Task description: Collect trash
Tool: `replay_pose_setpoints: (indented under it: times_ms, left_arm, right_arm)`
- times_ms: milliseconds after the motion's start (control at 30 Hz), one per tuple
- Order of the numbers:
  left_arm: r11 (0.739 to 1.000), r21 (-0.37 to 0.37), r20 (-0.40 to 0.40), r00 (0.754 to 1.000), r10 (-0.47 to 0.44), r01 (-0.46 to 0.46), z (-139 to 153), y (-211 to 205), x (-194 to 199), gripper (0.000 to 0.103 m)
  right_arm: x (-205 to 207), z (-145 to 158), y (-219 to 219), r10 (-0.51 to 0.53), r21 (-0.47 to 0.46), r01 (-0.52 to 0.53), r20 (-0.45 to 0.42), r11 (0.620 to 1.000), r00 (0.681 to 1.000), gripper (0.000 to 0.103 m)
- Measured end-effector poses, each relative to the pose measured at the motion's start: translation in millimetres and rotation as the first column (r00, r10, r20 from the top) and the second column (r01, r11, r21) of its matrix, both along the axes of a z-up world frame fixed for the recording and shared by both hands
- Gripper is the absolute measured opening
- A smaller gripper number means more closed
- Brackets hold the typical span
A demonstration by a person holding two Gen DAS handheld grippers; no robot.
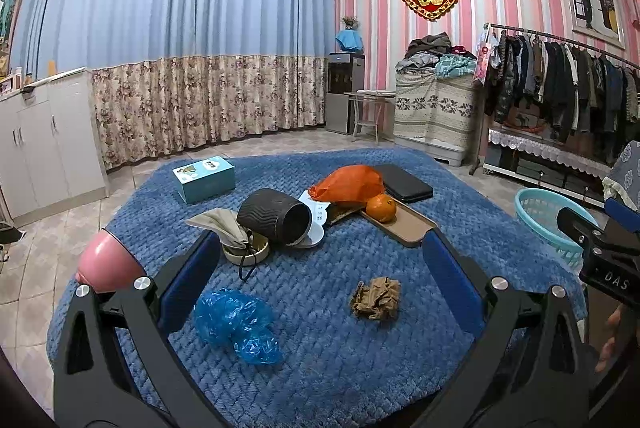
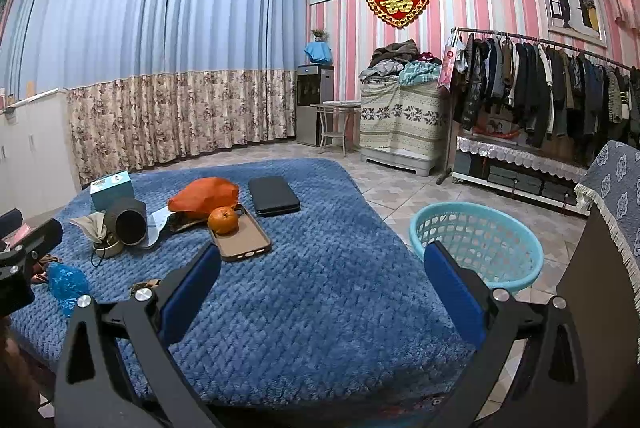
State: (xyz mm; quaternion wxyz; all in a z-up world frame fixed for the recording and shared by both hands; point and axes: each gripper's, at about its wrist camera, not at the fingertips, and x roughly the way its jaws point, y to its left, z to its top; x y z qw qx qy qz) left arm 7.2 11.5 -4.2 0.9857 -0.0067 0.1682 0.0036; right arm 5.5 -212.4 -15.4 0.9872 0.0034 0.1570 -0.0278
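On the blue quilted table lie a crumpled blue plastic bag and a brown paper wad, both just ahead of my left gripper, which is open and empty. An orange plastic bag rests farther back. My right gripper is open and empty over a bare stretch of the table. A teal basket stands on the floor beyond its right finger. In the right wrist view the blue bag is far left and the paper wad is half hidden.
Also on the table: a tipped black cup, beige cloth, white dish, orange fruit on a tan phone case, black case, teal box, pink object. A clothes rack lines the right wall.
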Motion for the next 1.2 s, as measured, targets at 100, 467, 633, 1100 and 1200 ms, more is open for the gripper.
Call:
replay_pose_setpoints:
  times_ms: [100,467,633,1100,1200]
  left_arm:
    - [1.0,0.002,0.001,1.0,-0.004,0.004,1,-1,-1,0.098]
    - [1.0,0.003,0.0,1.0,-0.012,0.012,1,-4,0,0.098]
    - [1.0,-0.002,-0.004,1.0,-0.012,0.012,1,-3,0,0.098]
    - [1.0,-0.001,-0.004,1.0,-0.011,0.011,0,-2,0,0.098]
    - [1.0,0.002,-0.002,1.0,-0.013,0.013,-1,-3,-1,0.098]
  right_arm:
    - [0,0,0,0.002,0.002,-0.002,-0.001,1.0,1.0,0.099]
    - [0,-3,-1,0.002,0.004,-0.002,-0.001,1.0,1.0,0.099]
    - [0,-6,1,0.006,0.007,-0.005,-0.009,1.0,1.0,0.099]
    - [1,-9,4,0.012,0.007,-0.012,-0.007,1.0,1.0,0.099]
    - [-1,-10,5,0.012,-0.005,-0.012,-0.002,1.0,1.0,0.099]
